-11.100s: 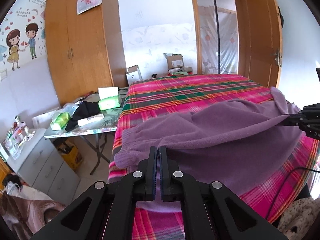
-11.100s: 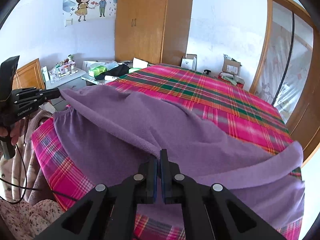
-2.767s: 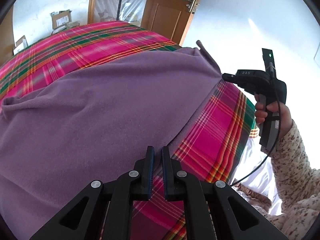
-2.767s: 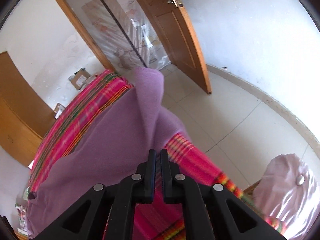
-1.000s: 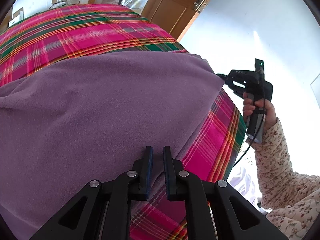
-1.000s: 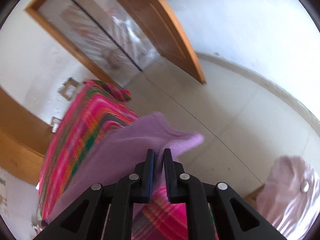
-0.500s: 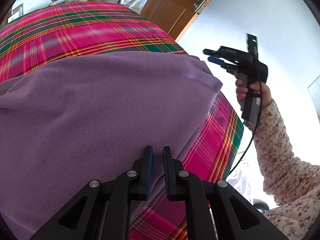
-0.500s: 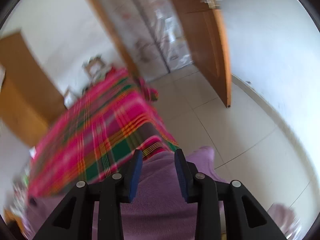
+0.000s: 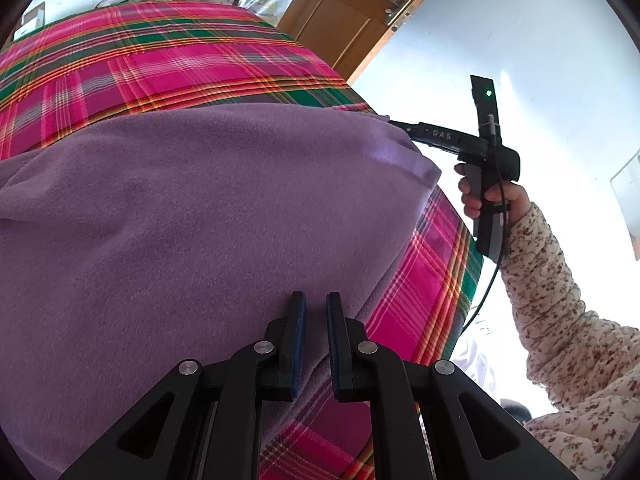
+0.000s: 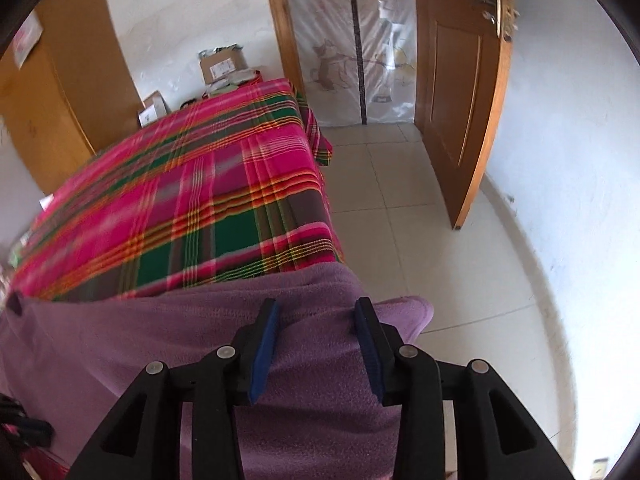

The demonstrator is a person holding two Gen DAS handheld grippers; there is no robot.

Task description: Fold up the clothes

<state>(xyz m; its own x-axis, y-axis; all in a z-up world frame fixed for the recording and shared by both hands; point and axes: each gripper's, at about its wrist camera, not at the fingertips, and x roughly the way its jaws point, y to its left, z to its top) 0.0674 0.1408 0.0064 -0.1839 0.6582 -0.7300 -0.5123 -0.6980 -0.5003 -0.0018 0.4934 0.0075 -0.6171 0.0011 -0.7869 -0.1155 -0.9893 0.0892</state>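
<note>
Right fingers [image 10: 316, 320] released purple garment [image 9: 200, 208], spread wide | left fingers [image 9: 316, 320] slightly parted

My left gripper [image 9: 316, 312] sits over the purple garment [image 9: 192, 216], fingers a narrow gap apart. Across the plaid bedspread [image 9: 160, 60], my right gripper [image 9: 404, 125] touches the garment's far corner.

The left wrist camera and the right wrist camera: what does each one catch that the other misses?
Only the left wrist view shows the person's right hand holding the right gripper at the far edge of the purple garment, plus the floral sleeve.

Only the right wrist view shows the tiled floor, the curtained doorway and the wooden wardrobe.

Both show the garment lying on the plaid bedspread and the open wooden door.
</note>
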